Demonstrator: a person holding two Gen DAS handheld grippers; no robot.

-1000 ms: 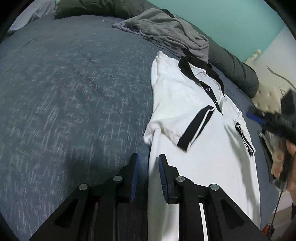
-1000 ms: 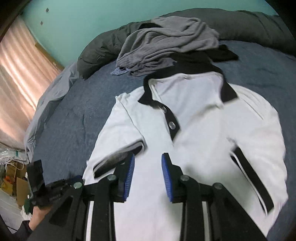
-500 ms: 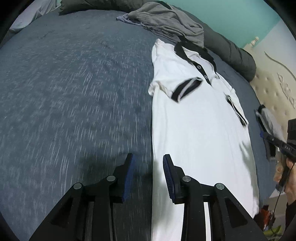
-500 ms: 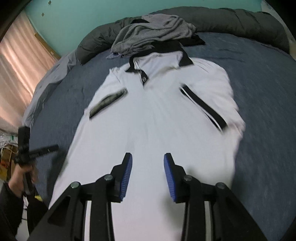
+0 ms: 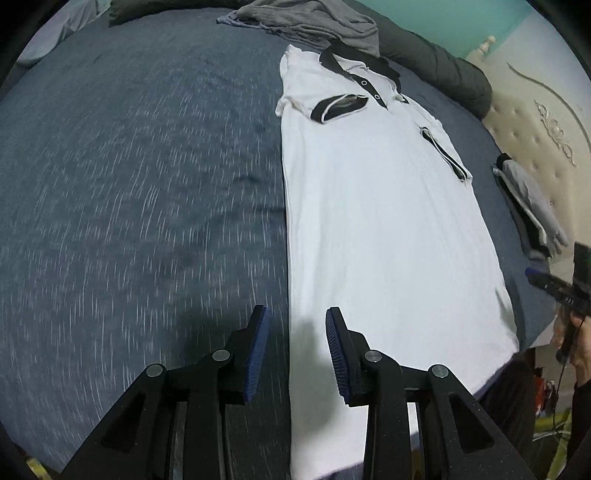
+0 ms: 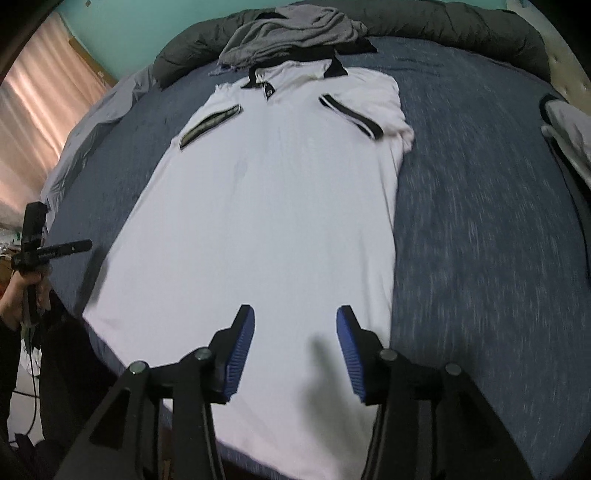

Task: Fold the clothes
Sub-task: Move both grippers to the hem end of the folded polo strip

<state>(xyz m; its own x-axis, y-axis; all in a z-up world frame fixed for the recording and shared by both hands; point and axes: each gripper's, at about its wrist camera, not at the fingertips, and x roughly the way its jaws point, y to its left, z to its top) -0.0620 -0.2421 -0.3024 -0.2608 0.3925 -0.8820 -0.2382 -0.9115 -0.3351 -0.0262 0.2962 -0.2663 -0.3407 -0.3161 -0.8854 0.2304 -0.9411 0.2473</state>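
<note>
A white polo shirt [image 5: 388,221] with a black collar and black sleeve bands lies face up on the blue-grey bed [image 5: 129,184], both sleeves folded in over the chest. My left gripper [image 5: 295,314] hovers open over the shirt's left side edge near the hem, with nothing pinched. In the right wrist view the shirt [image 6: 266,221] runs away towards the collar. My right gripper [image 6: 295,312] hangs over its lower part with the jaws opening and nothing held. Each gripper shows in the other's view: the right gripper [image 5: 535,277] and the left gripper [image 6: 86,244], each held by a hand.
A crumpled grey garment [image 5: 314,22] lies past the collar against a dark rolled duvet [image 5: 443,62]. Folded grey clothes [image 5: 528,206] sit by the cream tufted headboard [image 5: 535,122]. A curtain [image 6: 37,92] hangs at left. The bed's near edge runs just below the hem.
Both grippers have drawn back from the chest and collar area towards the hem, and both sets of jaws stand wider. The shirt has stayed where it lay.
</note>
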